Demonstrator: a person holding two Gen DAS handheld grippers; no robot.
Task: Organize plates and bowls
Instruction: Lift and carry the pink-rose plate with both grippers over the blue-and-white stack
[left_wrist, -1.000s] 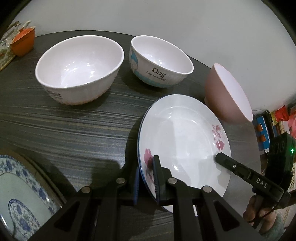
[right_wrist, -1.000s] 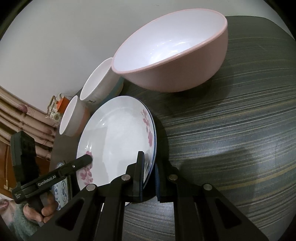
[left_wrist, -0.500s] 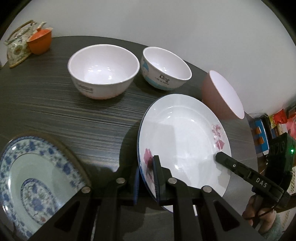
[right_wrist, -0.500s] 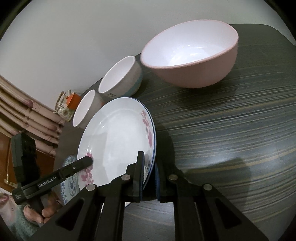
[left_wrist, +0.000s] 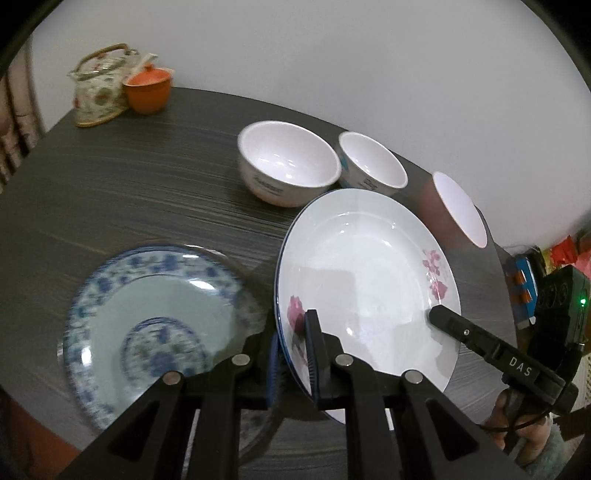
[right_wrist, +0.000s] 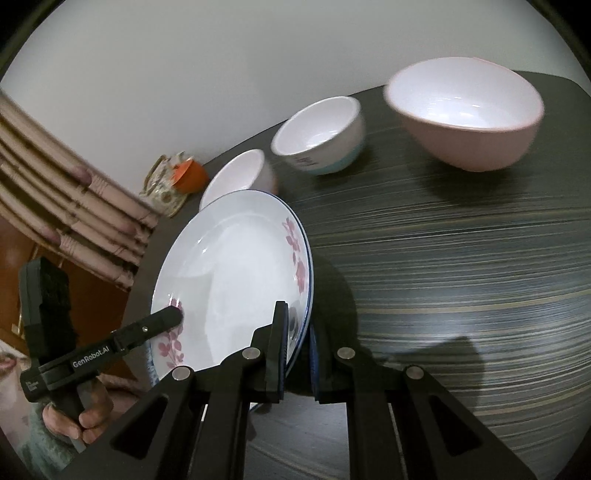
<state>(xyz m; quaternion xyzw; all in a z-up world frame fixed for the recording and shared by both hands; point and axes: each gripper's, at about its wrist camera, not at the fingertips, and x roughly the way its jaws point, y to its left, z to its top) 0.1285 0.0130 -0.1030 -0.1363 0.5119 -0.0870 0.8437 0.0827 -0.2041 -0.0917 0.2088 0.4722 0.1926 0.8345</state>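
- Left tongs (left_wrist: 295, 354): clamped on the near-left rim of the white flowered plate (left_wrist: 362, 280), one pad above the rim, one beneath.
- Right tongs (right_wrist: 297, 350): pinched tight on the opposite rim of the same plate (right_wrist: 229, 280), pads on either face.
- Plate: carried between both tongs, tilted, clear of the dark striped worktop (right_wrist: 461, 258), partly over the edge of the blue-patterned plate (left_wrist: 155, 314).
- Blue-patterned plate: flat on the worktop (left_wrist: 129, 184), below and left of the carried plate in the left wrist view; blurred.
- Behind the carried plate, in a row: white bowl with dark lettering (left_wrist: 288, 170), smaller white bowl with a pale blue base (left_wrist: 373, 164), pink bowl (left_wrist: 454, 210) at the worktop's far right edge.
- Same three in the right wrist view: white bowl (right_wrist: 236, 177) half hidden by the plate, blue-based bowl (right_wrist: 321, 133), pink bowl (right_wrist: 465, 114) standing apart.
- Far left corner: flowered teapot (left_wrist: 98, 90) touching an orange lidded cup (left_wrist: 147, 90).
- Hand (right_wrist: 79, 417) gripping the left tool's handle, in a fuzzy pale-green sleeve (right_wrist: 33, 439).
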